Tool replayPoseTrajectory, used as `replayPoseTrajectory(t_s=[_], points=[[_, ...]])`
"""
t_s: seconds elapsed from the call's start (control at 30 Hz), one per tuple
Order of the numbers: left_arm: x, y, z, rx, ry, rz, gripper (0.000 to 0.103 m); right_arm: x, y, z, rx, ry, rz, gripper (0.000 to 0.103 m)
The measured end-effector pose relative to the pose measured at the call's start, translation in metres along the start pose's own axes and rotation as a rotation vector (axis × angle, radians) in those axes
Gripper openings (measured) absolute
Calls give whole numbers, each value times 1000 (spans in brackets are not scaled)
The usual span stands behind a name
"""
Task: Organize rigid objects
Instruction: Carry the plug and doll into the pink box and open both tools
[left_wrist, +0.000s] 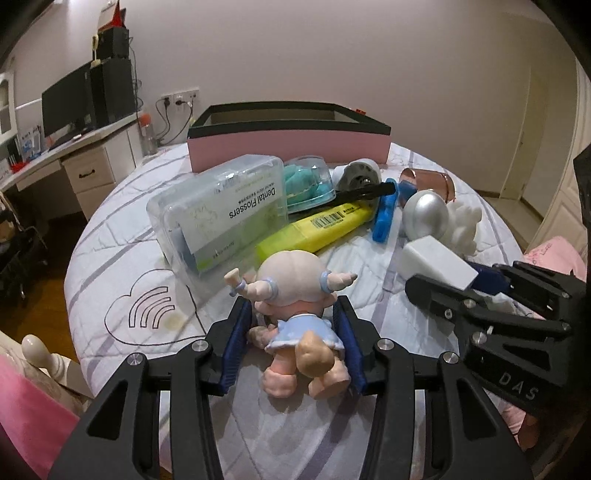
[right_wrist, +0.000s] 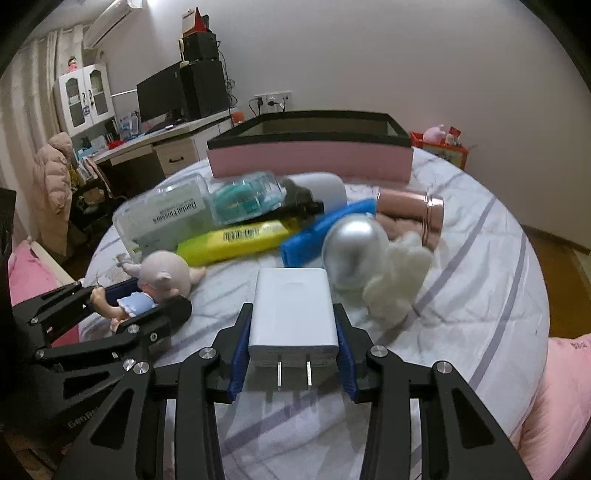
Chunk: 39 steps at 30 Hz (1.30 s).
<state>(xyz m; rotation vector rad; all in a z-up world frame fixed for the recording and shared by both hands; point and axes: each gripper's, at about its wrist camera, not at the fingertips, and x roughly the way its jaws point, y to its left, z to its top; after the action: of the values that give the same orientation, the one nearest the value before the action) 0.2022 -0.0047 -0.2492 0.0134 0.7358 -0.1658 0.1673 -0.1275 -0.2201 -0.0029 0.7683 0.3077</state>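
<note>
While the left gripper (left_wrist: 295, 332) clamped one doll (left_wrist: 295, 317) and the right gripper (right_wrist: 293, 339) pinched one white charger (right_wrist: 291, 314), both nearest on the bed (right_wrist: 461, 295), each seemed light and stiff, best held by its flanks. Beyond lay one yellow marker (right_wrist: 236, 240), then one pink box (right_wrist: 310, 158).

Both grippers tilt down toward the bed, side by side. The left gripper (left_wrist: 291, 314) has its blue-padded fingers (left_wrist: 236, 339) pressed against either side of a small doll (left_wrist: 295, 325), the jaws partway closed around it. At its three o'clock, the right gripper (right_wrist: 293, 325) is clamped on a white charger (right_wrist: 293, 314), pads (right_wrist: 242, 354) tight on its flanks, prongs pointing back toward the wrist. Neither person's hand is visible.
</note>
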Motion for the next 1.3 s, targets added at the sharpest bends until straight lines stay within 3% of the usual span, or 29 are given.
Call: replayPoseTrajectory(t_s=[0.57,1.3], points=[[-47,-7,44,25,-163,39,46,-37,0,29,6,-133,14,41],[-119,-6,138,13,-489,145,46,-114,22,126,-46,-477,-40,41]])
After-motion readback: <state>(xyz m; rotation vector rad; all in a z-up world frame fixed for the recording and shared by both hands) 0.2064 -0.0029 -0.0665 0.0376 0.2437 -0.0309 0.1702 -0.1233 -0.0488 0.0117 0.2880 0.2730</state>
